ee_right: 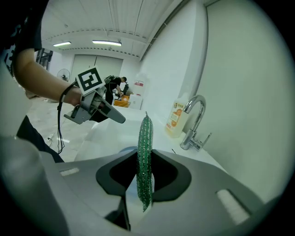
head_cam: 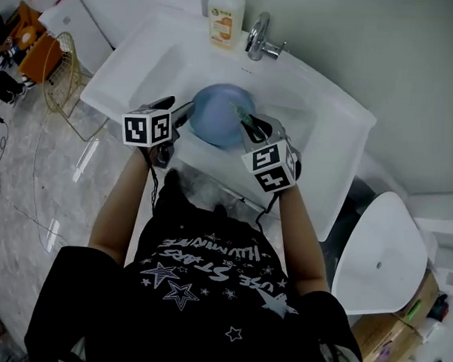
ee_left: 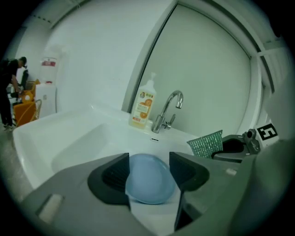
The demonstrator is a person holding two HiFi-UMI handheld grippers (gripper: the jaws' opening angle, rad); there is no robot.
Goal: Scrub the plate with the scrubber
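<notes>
- Head view, far left: wire basket (head_cam: 60,75) on the floor, just beside the white sink (head_cam: 119,74).
- Next, left gripper (head_cam: 186,116): reaches in over the basin from the person's left side, marker cube on top.
- Left gripper view: jaws set narrow and closed on the blue plate (head_cam: 218,116), one pad against each side of its rim.
- Plate: sits over the middle of the basin, between the two grippers, a little below the soap bottle (head_cam: 225,17) in the picture.
- Soap bottle: stands upright on the back ledge of the sink, just left of the tap (head_cam: 259,37).
- Green scrubber (head_cam: 243,116): lies over the right part of the plate; contact with the plate not clear.
- Right gripper (head_cam: 253,129): comes in from the person's right side, close to the plate's right edge.
- Right gripper view: jaws pressed together on the scrubber, seen edge-on and upright, its upper end sticking out past the pads.
- Same view, to the left: shows the left gripper and a forearm, with cables hanging from it.
</notes>
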